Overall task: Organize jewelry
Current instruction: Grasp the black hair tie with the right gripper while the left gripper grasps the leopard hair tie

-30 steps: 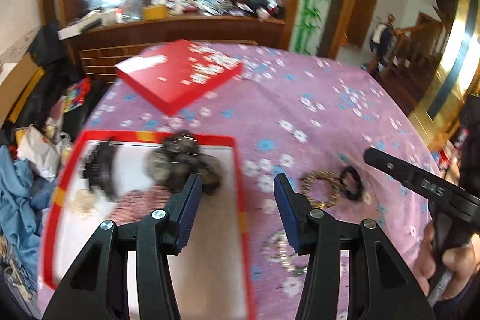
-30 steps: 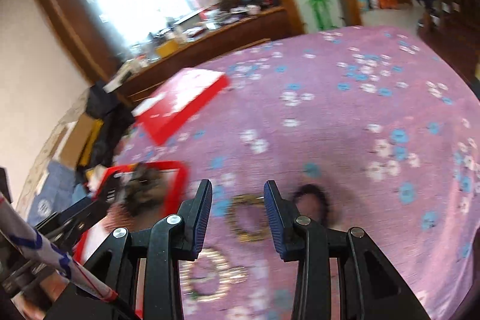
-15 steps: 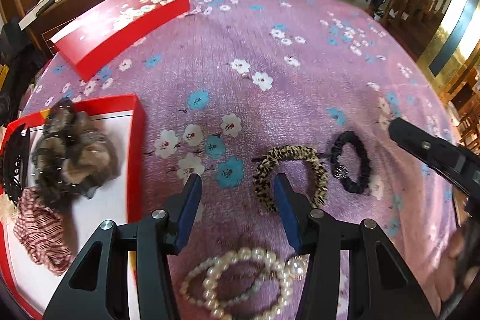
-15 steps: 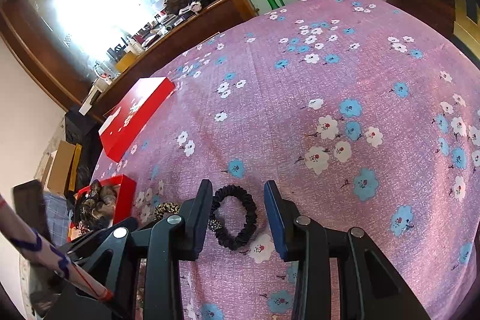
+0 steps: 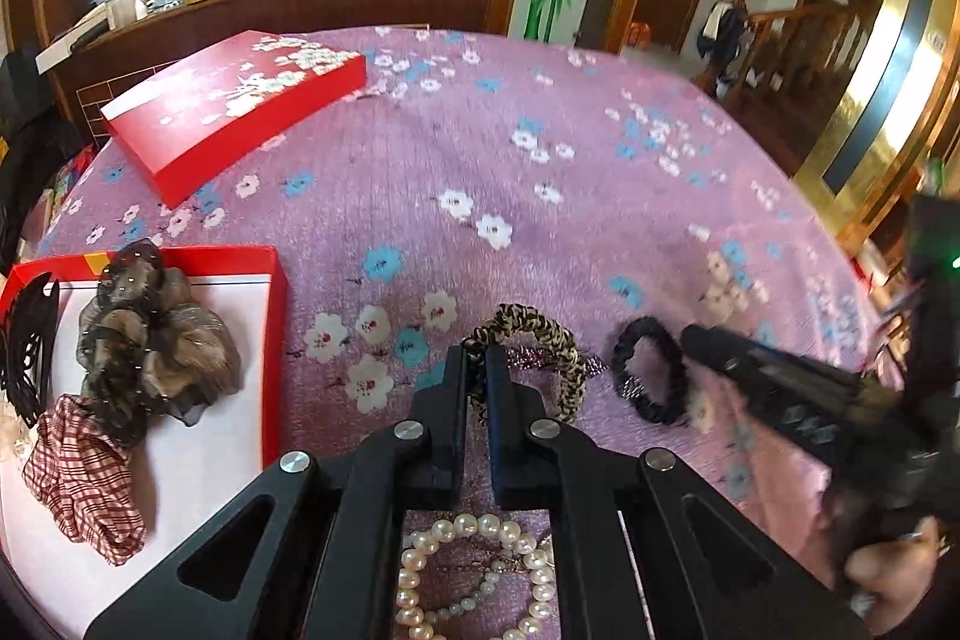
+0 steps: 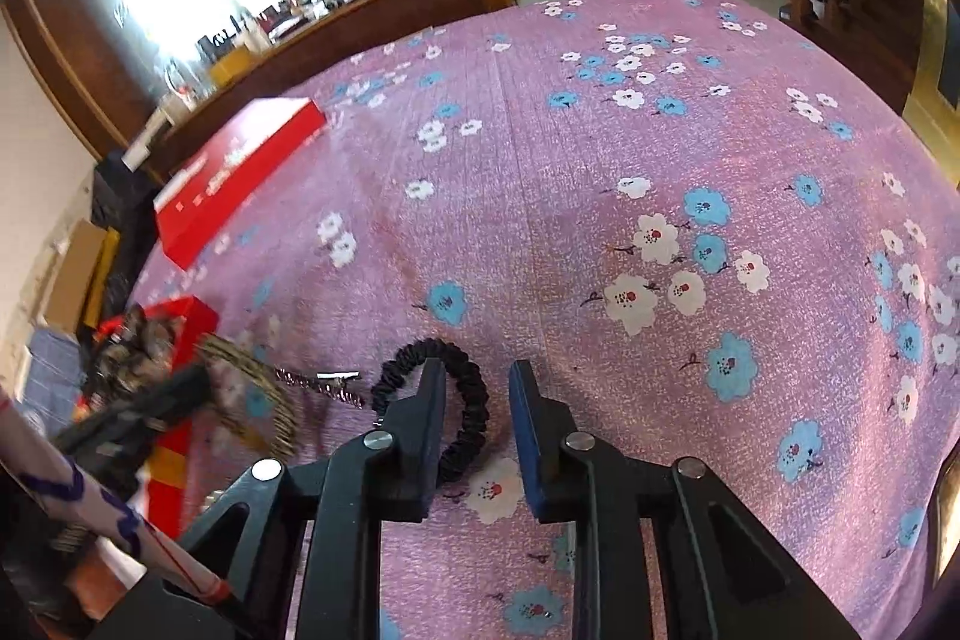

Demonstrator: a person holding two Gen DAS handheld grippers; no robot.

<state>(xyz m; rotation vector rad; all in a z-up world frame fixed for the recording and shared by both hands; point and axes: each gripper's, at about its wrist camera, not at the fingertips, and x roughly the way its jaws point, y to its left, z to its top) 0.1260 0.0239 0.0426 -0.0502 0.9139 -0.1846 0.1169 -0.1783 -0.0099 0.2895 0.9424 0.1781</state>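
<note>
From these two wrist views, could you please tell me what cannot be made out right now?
- Pearl bracelet, left wrist view: partly hidden by the left claw and cut off by the bottom edge.
- Leopard hair tie, right wrist view: smeared by motion blur.
- Black scrunchie, right wrist view: its near side is hidden behind a finger of the right claw.
- Red box, left wrist view: cut off by the left edge.
</note>
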